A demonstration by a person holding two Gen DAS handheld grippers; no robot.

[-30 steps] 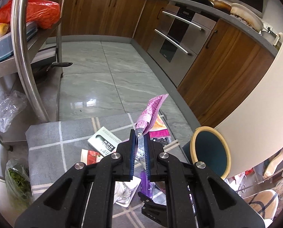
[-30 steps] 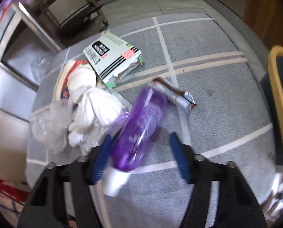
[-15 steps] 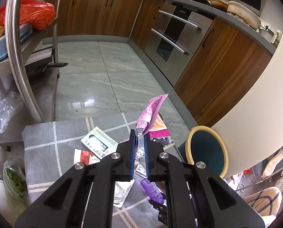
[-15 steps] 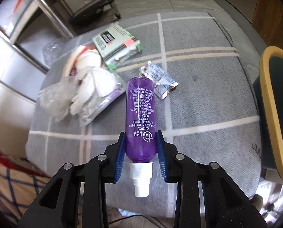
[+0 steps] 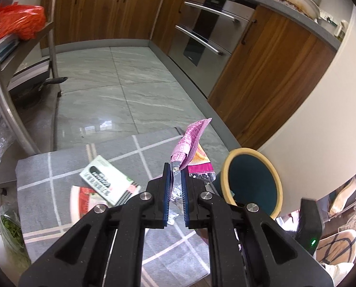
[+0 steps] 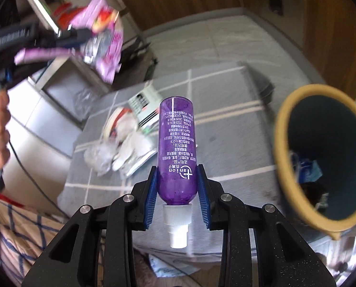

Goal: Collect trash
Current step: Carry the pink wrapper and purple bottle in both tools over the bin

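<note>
My left gripper [image 5: 176, 195] is shut on a pink foil snack wrapper [image 5: 189, 141] and holds it above the grey table. It also shows blurred in the right wrist view [image 6: 82, 34] with the wrapper [image 6: 106, 47] hanging from it. My right gripper [image 6: 177, 186] is shut on a purple spray bottle [image 6: 176, 148], its white cap toward the camera. A dark bin with a tan rim [image 6: 283, 157] stands to the right, some trash inside; it also shows in the left wrist view [image 5: 228, 167].
On the grey tablecloth [image 6: 225, 148] lie a green-and-white carton [image 5: 108, 183], a red-printed paper plate [image 5: 82, 201], crumpled white tissue [image 6: 130, 148] and clear plastic [image 6: 99, 155]. A metal shelf rack [image 5: 1, 91] stands left; kitchen cabinets and an oven [image 5: 206, 35] behind.
My right gripper closed on the purple bottle, lifted it off the table and swung toward the bin. My left gripper stayed shut on the wrapper and moved a little higher.
</note>
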